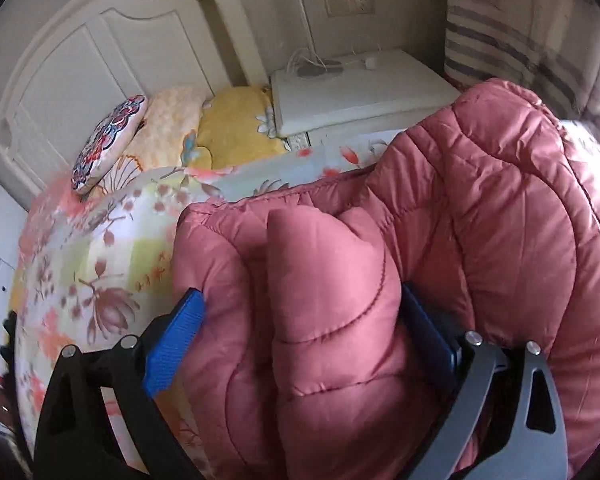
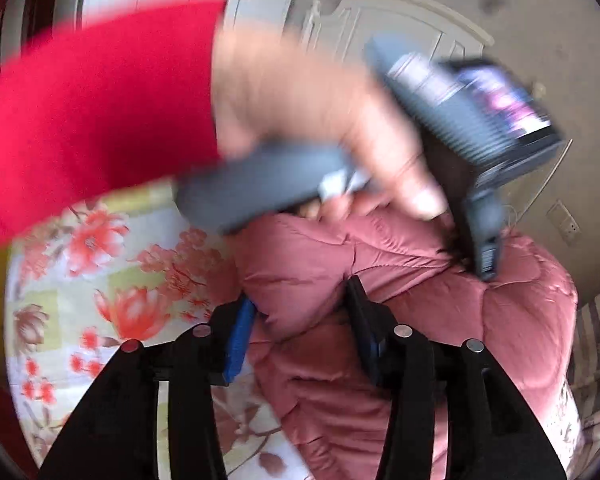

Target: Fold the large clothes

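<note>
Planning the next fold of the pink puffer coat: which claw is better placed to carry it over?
Probably left. The left claw grips a thick bunch of the pink puffer coat, facing open floral bedspread. The right claw also grips it, but the left hand crosses its path.

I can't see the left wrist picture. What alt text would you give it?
A handheld left gripper with blue finger pads clamps a thick bunch of a pink quilted jacket above a floral bedspread. Behind are a patterned cushion, a yellow pillow, a white headboard and a white nightstand.
</note>
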`<state>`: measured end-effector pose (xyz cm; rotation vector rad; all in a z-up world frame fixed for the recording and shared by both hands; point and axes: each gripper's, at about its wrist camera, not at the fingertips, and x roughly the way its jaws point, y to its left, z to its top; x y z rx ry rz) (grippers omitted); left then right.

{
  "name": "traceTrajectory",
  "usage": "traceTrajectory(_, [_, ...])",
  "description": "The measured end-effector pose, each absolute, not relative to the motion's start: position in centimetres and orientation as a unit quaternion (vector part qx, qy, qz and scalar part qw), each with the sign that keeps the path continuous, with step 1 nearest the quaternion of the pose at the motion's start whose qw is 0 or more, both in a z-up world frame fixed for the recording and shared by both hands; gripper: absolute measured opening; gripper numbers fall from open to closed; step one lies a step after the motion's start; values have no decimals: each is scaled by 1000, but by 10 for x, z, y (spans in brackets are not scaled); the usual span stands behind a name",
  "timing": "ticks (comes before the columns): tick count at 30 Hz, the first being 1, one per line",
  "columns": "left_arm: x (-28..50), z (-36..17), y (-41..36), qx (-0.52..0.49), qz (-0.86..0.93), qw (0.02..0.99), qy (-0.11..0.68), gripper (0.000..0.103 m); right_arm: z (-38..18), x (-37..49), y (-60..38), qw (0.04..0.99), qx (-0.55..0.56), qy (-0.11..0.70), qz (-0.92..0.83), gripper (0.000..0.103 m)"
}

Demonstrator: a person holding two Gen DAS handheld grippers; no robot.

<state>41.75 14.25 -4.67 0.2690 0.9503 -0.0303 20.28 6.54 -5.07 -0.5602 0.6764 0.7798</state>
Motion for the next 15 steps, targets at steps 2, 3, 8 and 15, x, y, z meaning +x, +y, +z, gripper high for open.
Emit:
traceTrajectory(2, [415, -49, 151, 106, -16, 883, 456, 98, -15, 199, 40, 849, -203, 300, 384, 48])
traceTrajectory(3, [415, -50, 153, 100, -17, 884, 455, 98, -1, 201, 30, 857, -182, 296, 380, 58])
traceTrajectory(8, [410, -51, 158, 89, -21, 888, 452, 98, 62, 257, -11, 906, -161, 288, 265, 84])
traceTrajectory(15, [407, -52, 164, 69, -29, 894, 443, 98, -2, 354, -37, 873, -115, 422, 216, 69])
